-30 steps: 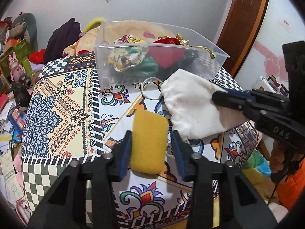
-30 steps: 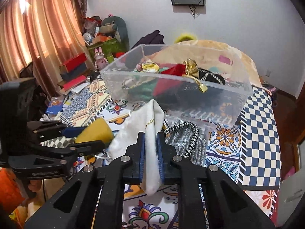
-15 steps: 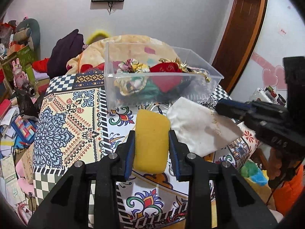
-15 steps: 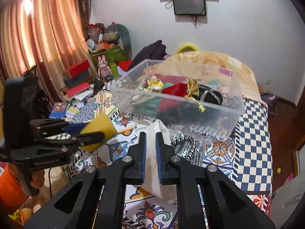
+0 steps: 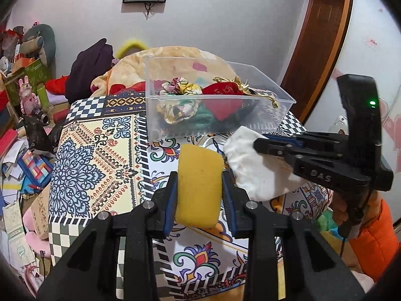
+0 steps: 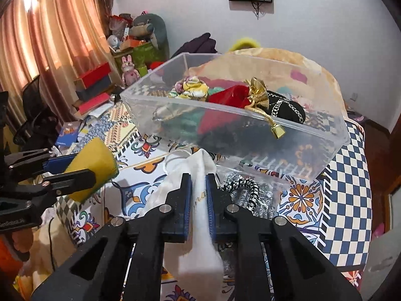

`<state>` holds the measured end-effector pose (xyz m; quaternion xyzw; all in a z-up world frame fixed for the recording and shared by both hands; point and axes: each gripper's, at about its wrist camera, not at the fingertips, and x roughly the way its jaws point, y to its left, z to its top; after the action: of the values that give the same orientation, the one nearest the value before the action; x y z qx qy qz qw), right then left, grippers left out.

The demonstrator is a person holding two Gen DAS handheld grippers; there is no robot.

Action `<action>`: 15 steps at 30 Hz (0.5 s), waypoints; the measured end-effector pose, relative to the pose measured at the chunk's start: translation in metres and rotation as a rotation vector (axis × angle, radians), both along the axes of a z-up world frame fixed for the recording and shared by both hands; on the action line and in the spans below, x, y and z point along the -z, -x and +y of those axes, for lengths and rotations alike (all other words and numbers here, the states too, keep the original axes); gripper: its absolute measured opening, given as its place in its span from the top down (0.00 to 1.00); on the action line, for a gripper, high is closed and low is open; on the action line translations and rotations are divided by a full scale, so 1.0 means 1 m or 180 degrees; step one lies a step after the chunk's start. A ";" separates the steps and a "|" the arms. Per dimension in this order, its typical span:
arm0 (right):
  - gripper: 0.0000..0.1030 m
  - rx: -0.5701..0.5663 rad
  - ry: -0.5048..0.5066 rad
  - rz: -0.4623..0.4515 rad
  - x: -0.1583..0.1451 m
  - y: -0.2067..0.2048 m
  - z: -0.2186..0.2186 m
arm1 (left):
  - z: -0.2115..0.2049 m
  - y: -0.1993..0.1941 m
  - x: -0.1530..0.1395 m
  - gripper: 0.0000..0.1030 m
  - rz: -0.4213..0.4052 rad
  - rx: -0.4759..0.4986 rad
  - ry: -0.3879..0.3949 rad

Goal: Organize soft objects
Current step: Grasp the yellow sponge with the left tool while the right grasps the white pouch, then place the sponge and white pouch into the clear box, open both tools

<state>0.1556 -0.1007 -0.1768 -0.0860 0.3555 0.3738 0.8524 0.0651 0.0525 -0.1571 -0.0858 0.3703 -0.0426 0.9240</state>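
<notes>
My left gripper (image 5: 199, 178) is shut on a yellow sponge (image 5: 199, 183) and holds it above the patterned table; the sponge also shows in the right wrist view (image 6: 91, 165). My right gripper (image 6: 199, 183) is shut on a white cloth pouch (image 6: 200, 213), which hangs from it; the pouch also shows in the left wrist view (image 5: 250, 168). Both are lifted just in front of a clear plastic box (image 5: 280, 92) that holds a floral scrunchie (image 6: 190, 90), a red and gold pouch (image 6: 238, 96) and dark fabric items.
A silver and black braided item (image 6: 245, 188) lies on the patterned tablecloth (image 5: 87, 155) by the box. Clutter, books and toys stand to the left of the table (image 5: 27, 125). A blanket heap (image 5: 175, 55) lies behind the box.
Both grippers have risen with the sponge and the white pouch, lifting them off the table and bringing them nearer the box's front wall.
</notes>
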 end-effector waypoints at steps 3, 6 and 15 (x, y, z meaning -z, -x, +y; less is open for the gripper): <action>0.93 -0.0002 -0.0075 -0.0096 -0.009 0.007 -0.005 | 0.003 -0.002 0.000 0.68 0.0000 -0.0025 0.0034; 0.94 -0.0029 -0.0179 -0.0168 -0.023 0.014 -0.010 | 0.003 -0.005 -0.003 0.68 -0.0022 -0.0033 0.0039; 0.95 0.0032 -0.0625 -0.0495 -0.075 0.023 -0.028 | 0.004 -0.015 -0.033 0.68 -0.0268 -0.0048 -0.0011</action>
<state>0.1328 -0.1292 -0.1017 -0.0291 0.2505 0.3948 0.8835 0.0797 0.0563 -0.1240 -0.0852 0.3305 -0.0386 0.9391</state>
